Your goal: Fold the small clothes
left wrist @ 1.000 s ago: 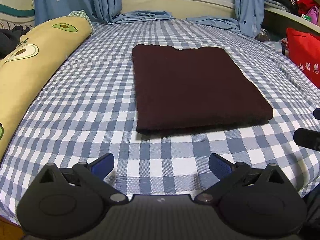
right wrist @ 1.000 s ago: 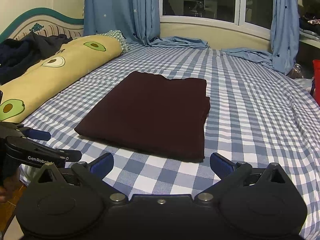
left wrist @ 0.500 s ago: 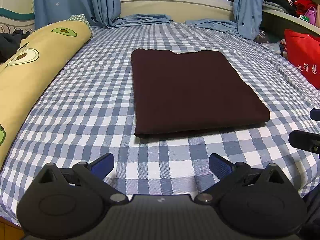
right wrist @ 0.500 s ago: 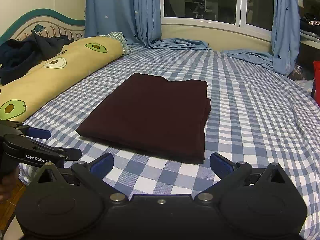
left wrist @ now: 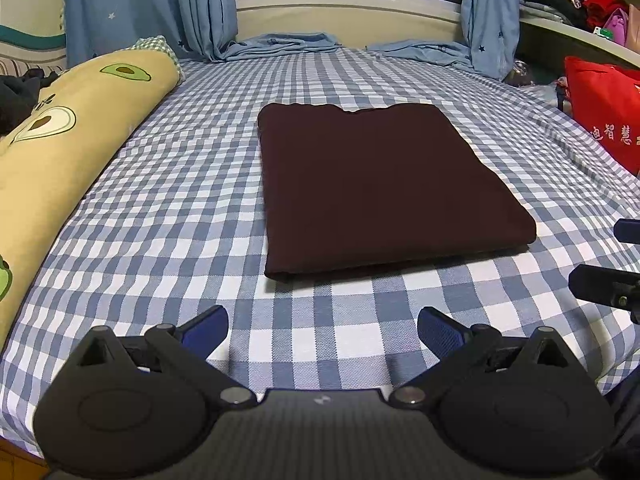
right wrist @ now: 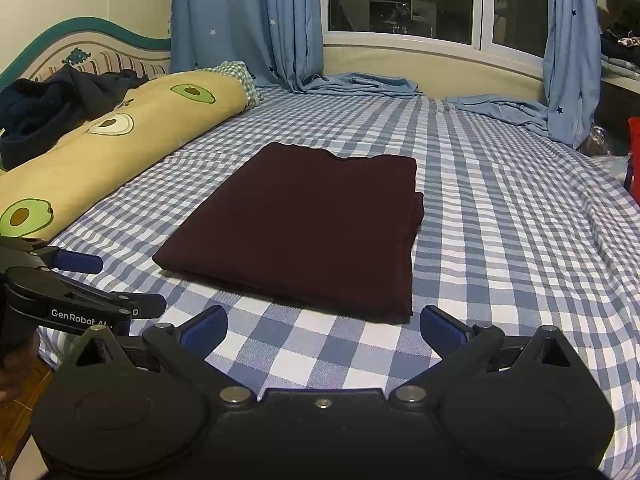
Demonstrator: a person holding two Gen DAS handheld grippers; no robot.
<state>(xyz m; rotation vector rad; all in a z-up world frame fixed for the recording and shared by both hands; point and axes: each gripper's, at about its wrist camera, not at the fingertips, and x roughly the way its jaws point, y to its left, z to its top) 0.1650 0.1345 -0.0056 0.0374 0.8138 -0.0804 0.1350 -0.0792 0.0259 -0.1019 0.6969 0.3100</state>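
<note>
Both the left claw [left wrist: 322, 326] and right claw [right wrist: 323, 326] gape wide, holding nothing. The dark cloth [left wrist: 376, 188] lies folded on the bed [left wrist: 168, 200]; pinching only its top layer, apparently loose, could undo the fold.

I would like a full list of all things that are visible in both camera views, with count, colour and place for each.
folded cloth: one, dark maroon, flat in the middle of the bed
bed sheet: one, blue and white check, covers the bed
long pillow: one, yellow with avocado prints, along the left side of the bed
dark clothes: one heap, black or navy, behind the pillow by the headboard
curtains: two, blue with stars, at both sides of the window, ends lying on the bed
red bag: one, red with white characters, at the right edge of the bed
left hand-held gripper: one, black with blue pads, open, holding nothing, before the cloth
right hand-held gripper: one, black with blue pads, open, holding nothing, before the cloth
</note>
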